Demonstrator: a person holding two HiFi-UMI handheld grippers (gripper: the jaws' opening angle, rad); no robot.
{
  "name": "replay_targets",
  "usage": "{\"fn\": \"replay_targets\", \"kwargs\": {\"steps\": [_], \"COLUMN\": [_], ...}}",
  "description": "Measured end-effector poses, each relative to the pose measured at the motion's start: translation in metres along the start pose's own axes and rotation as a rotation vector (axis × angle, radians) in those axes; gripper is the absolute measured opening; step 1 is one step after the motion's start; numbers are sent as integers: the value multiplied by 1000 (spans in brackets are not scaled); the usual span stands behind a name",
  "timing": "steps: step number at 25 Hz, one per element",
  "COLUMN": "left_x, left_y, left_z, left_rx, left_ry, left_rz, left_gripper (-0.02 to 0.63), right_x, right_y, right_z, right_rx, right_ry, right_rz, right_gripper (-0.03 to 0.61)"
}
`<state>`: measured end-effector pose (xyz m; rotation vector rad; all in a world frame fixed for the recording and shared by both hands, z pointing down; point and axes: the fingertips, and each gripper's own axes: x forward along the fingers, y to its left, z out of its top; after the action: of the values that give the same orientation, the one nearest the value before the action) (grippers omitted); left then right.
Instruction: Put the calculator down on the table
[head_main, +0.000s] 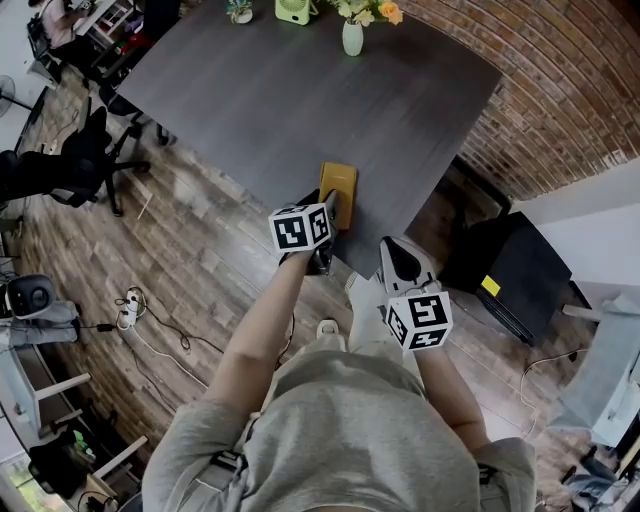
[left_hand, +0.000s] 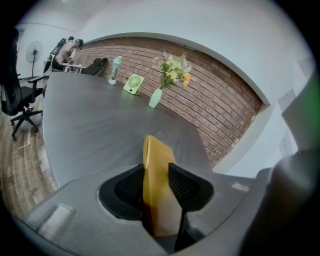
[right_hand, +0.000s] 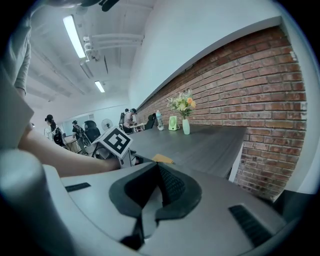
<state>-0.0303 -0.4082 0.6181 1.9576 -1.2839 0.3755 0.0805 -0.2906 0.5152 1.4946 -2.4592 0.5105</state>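
fingers (left_hand: 186, 184) of l gripper (left_hand: 156, 166) released w/ 1 calculator (left_hand: 158, 150) between, on table (head_main: 280, 100); r gripper (right_hand: 159, 166) clenched, empty.

The dark table (head_main: 300, 110) is bare over most of its top, which leaves wide room to pass across the middle and left. Things stand only along the far edge: a vase of flowers (head_main: 352, 38), a green fan (head_main: 292, 10) and what may be a small bottle (left_hand: 115, 69). At the near edge the yellow calculator (head_main: 338, 188) sits between the parted jaws of the left gripper (head_main: 328, 208). A brick wall (head_main: 540, 90) closes the right side, with a black cabinet (head_main: 510, 270) on the floor below it. An office chair (head_main: 85, 155) stands off to the left.
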Motion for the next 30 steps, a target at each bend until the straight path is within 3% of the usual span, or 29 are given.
{"fn": "replay_targets", "kwargs": {"steps": [5,14,20,30], "left_x": [-3,-13,-38,-100], "left_y": [5,1,-12,-25], "left_z": [-3,-3,1,-2], "left_rx": [34,7,38,59], "left_ry": [13,-12,-63,-146], "left_rz": [40,16,-17,-41], "left_gripper": [149,149,144,67], "right_x": [-3,-10,-20,-48], "right_y": [2,7,16,43], "right_z": [0,1,3,7], "right_rx": [0,-2,-6,-17], "right_ry": [-4,-10,-25,-59], "right_rz": [-7,-14,-25,-42], "right_gripper": [2,2,2,2]}}
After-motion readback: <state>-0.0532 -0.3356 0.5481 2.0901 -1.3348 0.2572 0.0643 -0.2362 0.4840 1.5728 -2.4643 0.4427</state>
